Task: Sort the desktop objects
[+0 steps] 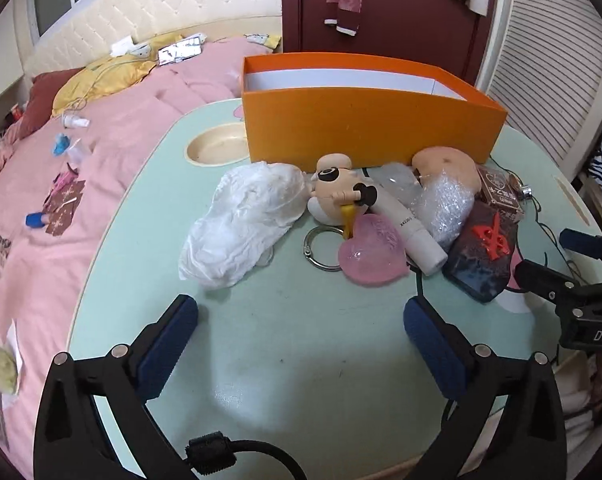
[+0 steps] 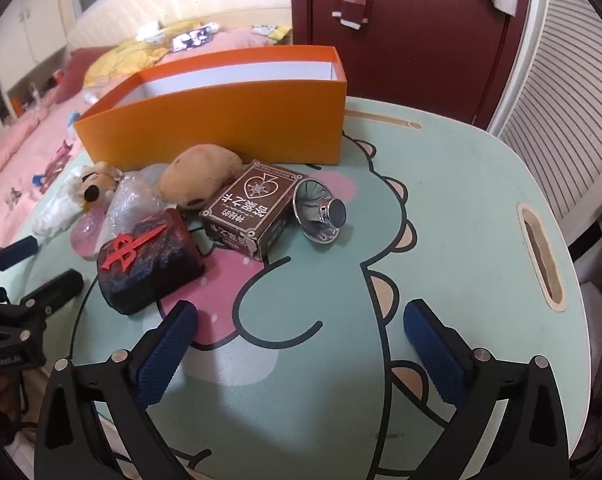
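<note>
Orange box (image 1: 365,128) sits upper centre; both hand-held grippers, left (image 1: 301,344) and right (image 2: 301,344), gape empty, and crowded clutter risks snagging the bubble wrap (image 1: 445,204).

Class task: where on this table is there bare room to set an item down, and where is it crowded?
Bare: the table strip nearest the cameras, and right of the silver funnel. Crowded: the pile before the orange box.

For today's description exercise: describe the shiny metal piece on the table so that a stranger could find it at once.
Start at the orange box at the back of the green table. In front of its right end lies a brown card box; the metal piece touches that box's right side. It alone is chrome, a ribbed funnel with a round knob.
</note>
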`<state>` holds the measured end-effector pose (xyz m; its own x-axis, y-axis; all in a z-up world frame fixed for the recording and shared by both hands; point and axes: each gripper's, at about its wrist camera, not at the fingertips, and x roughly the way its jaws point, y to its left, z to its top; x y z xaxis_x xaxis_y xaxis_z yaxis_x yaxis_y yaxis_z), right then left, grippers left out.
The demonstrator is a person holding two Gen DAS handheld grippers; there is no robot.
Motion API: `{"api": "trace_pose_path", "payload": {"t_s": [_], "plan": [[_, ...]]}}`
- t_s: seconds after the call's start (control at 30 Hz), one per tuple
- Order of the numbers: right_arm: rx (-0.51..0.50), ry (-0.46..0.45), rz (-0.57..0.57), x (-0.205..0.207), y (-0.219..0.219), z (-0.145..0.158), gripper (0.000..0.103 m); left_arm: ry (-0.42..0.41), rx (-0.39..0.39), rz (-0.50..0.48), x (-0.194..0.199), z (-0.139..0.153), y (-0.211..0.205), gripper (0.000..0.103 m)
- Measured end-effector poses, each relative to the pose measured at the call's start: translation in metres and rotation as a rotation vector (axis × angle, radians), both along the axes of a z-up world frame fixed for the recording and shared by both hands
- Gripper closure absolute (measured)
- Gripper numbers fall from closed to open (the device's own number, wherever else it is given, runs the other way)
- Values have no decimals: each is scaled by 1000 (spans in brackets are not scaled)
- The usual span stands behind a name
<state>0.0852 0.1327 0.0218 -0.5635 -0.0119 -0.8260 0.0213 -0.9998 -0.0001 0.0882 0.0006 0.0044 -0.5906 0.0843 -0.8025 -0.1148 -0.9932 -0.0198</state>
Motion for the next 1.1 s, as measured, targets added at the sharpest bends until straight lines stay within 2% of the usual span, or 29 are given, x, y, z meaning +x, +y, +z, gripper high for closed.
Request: {"api": "trace_pose_path", "payload": {"t_s": [1.1], "plan": [[-5,26,38,6,-2,-5,0,37,6,-26,4,-1,-1,0]]}}
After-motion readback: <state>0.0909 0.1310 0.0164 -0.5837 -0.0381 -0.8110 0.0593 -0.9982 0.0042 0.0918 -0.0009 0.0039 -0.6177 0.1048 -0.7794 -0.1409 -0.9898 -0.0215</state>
